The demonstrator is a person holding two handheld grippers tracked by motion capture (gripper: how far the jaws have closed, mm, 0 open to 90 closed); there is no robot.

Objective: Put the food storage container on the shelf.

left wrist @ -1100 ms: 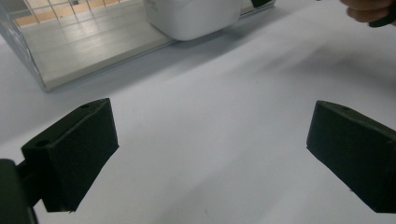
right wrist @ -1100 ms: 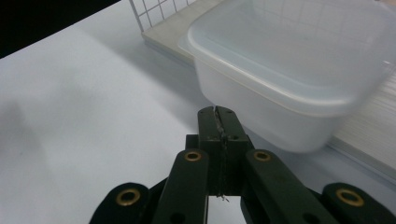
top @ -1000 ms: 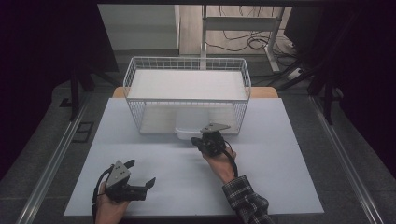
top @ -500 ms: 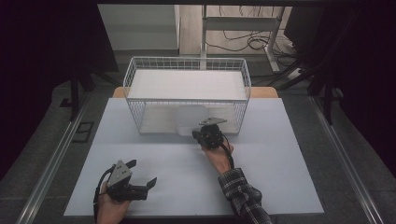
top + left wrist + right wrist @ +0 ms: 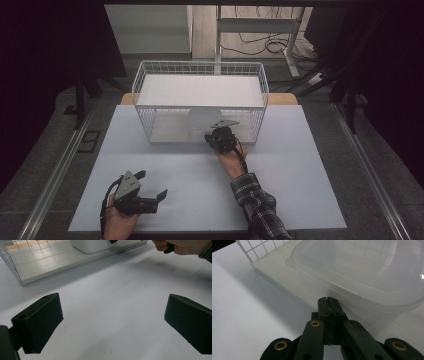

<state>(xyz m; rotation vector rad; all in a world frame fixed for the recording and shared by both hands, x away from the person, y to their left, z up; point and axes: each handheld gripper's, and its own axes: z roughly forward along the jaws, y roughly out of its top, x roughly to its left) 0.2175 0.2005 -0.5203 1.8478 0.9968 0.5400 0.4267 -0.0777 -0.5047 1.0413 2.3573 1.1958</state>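
The white bench (image 5: pixel 200 175) is evenly lit from above, while the room around it falls into near black. Soft shadows lie beneath the wire basket (image 5: pixel 200 80) and the forearm. Close-up, the translucent container (image 5: pixel 367 270) shows pale sheen and slight blur; the left hand-held gripper (image 5: pixel 112 325) appears soft-edged.

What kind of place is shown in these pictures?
Probably a lab or workshop recording bench: a white table holding a white wire two-level rack, loose cables on the floor, and metal desk legs behind.
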